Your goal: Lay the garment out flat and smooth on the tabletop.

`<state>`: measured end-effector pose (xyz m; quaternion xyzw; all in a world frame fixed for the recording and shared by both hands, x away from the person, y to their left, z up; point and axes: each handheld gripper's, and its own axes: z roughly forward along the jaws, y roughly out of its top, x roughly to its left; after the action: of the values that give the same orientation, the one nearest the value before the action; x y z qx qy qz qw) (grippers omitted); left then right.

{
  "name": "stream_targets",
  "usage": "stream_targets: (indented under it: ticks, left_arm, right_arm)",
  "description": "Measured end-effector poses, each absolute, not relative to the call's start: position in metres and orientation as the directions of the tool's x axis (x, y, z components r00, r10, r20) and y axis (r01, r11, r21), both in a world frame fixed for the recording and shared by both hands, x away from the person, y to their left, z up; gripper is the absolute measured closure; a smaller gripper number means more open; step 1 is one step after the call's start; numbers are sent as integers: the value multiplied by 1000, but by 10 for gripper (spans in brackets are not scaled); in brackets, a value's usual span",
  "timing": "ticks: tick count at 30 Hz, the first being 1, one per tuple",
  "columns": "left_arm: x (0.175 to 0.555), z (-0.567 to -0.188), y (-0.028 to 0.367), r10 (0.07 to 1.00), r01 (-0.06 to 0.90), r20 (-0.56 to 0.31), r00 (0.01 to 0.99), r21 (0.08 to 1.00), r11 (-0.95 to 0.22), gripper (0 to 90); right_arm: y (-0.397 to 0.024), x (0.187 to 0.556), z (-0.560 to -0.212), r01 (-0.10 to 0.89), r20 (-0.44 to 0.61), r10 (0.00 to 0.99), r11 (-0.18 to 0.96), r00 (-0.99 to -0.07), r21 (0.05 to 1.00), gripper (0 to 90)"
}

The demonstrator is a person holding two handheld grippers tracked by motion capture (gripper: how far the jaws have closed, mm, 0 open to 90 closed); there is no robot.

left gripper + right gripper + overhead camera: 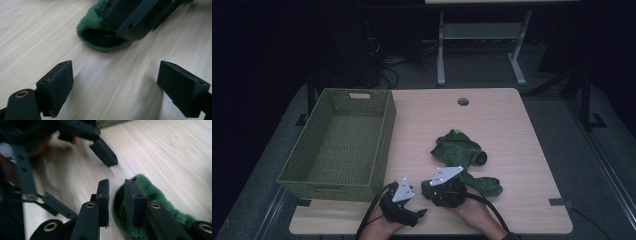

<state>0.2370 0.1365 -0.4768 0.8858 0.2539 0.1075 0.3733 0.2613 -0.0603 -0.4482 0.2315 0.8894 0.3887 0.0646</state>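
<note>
A fuzzy green garment [459, 150] lies crumpled right of the table's middle, with a sleeve [487, 186] trailing toward the front edge. My right gripper [117, 195] is low over the sleeve's cuff [155, 195]. Its jaws stand narrowly apart astride the cuff's near rim, one inside the dark opening and one outside, with a gap still showing between the pads. In the high view the right gripper [438, 195] sits close beside the left gripper [419, 212]. My left gripper [115, 85] is wide open over bare wood, facing the cuff [100, 42] and the right gripper [135, 20].
A green woven basket [384, 130] with nothing in it stands along the table's left side. The wooden table [512, 125] has a cable hole [463, 101] near its far edge. Cables trail from both grippers off the front edge. A desk frame stands behind the table.
</note>
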Motion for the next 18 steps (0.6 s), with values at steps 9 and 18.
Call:
stream_targets:
  ticks: [9, 18]
  left_arm:
    - [237, -477, 136, 530, 369, 1, 848, 718, -590, 130]
    - [237, -477, 136, 531, 369, 0, 848, 718, -590, 130]
  right_arm:
    - [-53, 261, -465, 335, -19, 481, 637, -877, 694, 730]
    - [-52, 258, -467, 359, 0, 500, 620, -866, 698, 863]
